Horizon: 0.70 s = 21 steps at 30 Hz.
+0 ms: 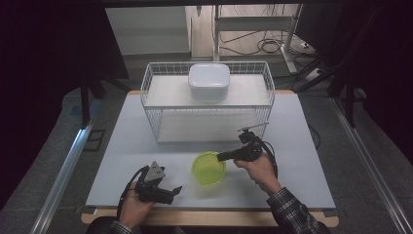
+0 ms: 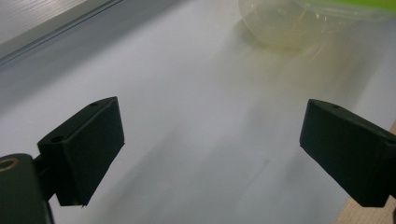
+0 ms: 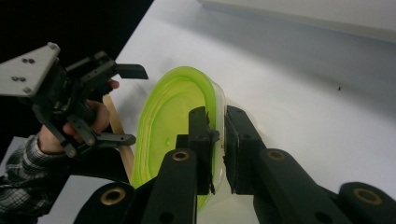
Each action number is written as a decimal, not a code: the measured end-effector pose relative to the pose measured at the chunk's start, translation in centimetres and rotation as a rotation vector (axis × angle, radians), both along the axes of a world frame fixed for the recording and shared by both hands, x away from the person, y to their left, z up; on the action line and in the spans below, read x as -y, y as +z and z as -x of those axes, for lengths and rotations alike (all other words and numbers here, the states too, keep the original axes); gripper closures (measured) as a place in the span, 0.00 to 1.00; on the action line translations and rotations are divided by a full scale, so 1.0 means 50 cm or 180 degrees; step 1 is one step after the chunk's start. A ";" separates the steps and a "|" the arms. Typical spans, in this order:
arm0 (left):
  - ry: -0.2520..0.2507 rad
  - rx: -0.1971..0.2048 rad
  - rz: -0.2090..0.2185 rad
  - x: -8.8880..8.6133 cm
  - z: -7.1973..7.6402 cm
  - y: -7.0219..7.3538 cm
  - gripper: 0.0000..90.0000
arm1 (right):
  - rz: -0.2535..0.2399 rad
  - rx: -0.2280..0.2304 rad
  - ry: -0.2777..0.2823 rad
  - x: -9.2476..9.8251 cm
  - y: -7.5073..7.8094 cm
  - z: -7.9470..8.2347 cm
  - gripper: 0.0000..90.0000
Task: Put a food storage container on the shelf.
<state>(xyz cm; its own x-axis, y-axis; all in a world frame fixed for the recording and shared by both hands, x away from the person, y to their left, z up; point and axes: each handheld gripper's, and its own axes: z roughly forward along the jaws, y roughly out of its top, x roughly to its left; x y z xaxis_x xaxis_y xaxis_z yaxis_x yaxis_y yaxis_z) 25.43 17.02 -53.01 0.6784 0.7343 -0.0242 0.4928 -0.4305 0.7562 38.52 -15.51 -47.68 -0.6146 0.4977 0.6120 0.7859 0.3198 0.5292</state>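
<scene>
A lime-green translucent bowl point(image 1: 208, 168) stands on the white table point(image 1: 136, 156), near the front middle. My right gripper point(image 1: 222, 157) comes at it from the right and is shut on the bowl's right rim; in the right gripper view the jaws point(image 3: 217, 126) pinch the wall of the bowl point(image 3: 168, 116), one inside and one outside. My left gripper point(image 1: 176, 191) rests low at the front edge, left of the bowl, open with nothing between its fingers point(image 2: 88, 149). The bowl point(image 2: 299, 23) lies ahead of it, apart.
A white wire basket point(image 1: 156, 122) stands across the back of the table, with a white square container point(image 1: 209, 80) in it at the top. The table's wooden front edge point(image 1: 204, 217) runs just below the left hand. Dark floor and metal rails flank the table.
</scene>
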 end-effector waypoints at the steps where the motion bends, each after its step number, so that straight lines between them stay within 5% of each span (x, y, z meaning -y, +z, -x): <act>1: -0.0001 0.0001 -0.0001 0.000 0.000 0.000 0.07 | -0.0005 0.0008 -0.0007 0.001 0.002 0.000 0.92; 13: 0.0006 0.0004 0.0002 0.000 0.000 0.000 0.07 | -0.0110 0.0043 -0.0067 0.018 0.030 0.000 0.92; 21: 0.0004 0.0002 0.0001 0.000 0.000 0.000 0.07 | -0.0090 -0.0014 -0.0093 0.023 0.012 -0.002 0.92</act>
